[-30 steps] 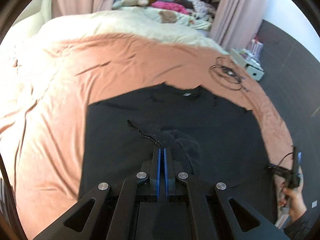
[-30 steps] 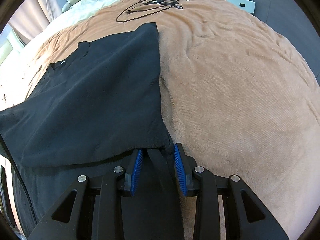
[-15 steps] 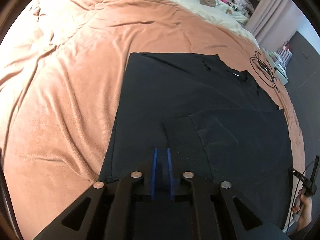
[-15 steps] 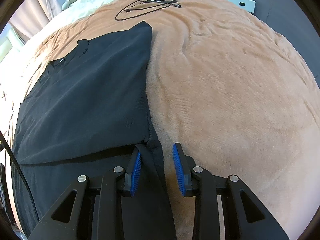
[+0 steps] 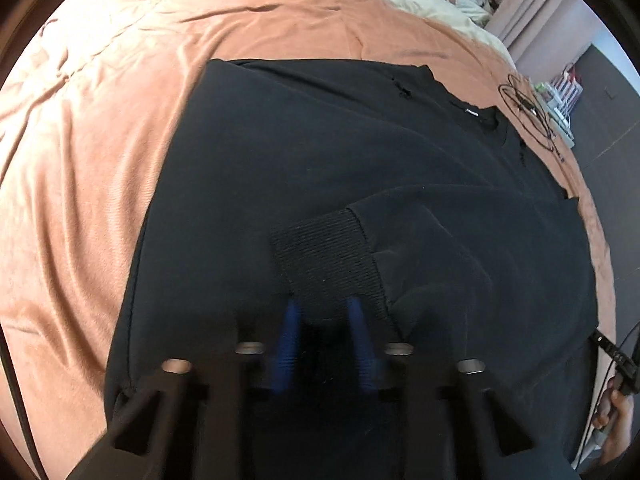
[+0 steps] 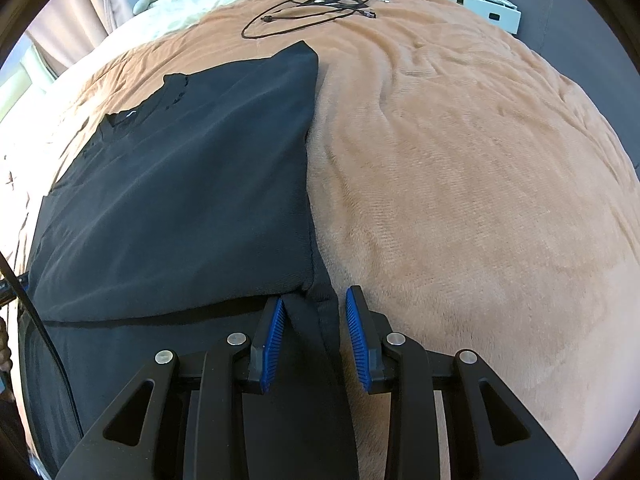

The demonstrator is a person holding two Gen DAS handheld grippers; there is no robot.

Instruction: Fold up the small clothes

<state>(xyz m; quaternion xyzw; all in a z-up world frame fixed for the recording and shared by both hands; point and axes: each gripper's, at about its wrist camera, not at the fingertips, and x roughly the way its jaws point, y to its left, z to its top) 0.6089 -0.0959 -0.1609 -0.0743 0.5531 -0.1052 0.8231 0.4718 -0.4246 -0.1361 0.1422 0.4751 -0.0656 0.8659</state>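
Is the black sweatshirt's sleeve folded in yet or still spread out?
Folded in: the black sweatshirt's sleeve lies across its body, ribbed cuff on top, on the brown blanket.

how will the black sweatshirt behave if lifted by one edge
Probably floppy: the black sweatshirt lies flat in soft folds, so it should drape. Likely little sliding, since the plush blanket looks grippy. The ribbed cuff may stretch.

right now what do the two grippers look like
The left gripper and right gripper are black angular linkages with silver pins; their fingers carry ribbed blue pads. A black cable runs beside the right one. The left's jaws are closing, black cloth between them.
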